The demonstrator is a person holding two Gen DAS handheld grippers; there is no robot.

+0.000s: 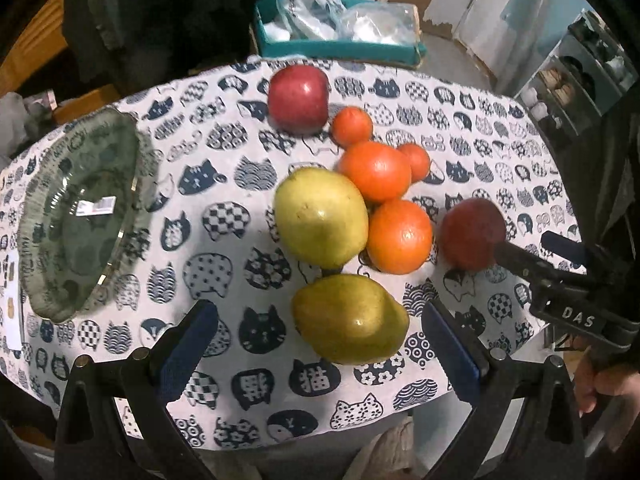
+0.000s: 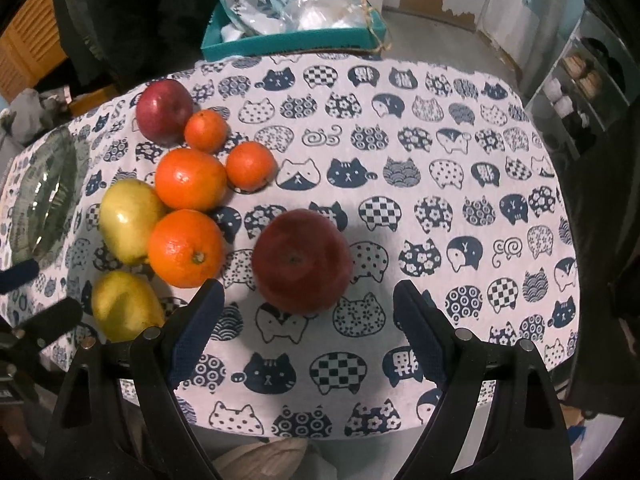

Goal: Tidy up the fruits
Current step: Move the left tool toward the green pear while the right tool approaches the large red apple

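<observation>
In the left wrist view, a near pear (image 1: 350, 318) lies between the fingers of my open left gripper (image 1: 320, 308), untouched. Behind it sit a bigger pear (image 1: 320, 216), two large oranges (image 1: 400, 236), two small oranges (image 1: 352, 126) and a red apple (image 1: 298, 98). A glass plate (image 1: 80, 208) lies at the left. In the right wrist view, a second red apple (image 2: 302, 260) sits just ahead of and partly between the fingers of my open right gripper (image 2: 308, 288), with gaps on both sides. The right gripper (image 1: 536, 248) also shows beside that apple (image 1: 474, 234).
The table wears a cat-print cloth (image 2: 440, 200), bare over its right half. A teal box (image 1: 336, 46) of plastic bags stands beyond the far edge. A shelf unit (image 1: 576, 88) is at the right. A hand (image 1: 608, 384) holds the right gripper.
</observation>
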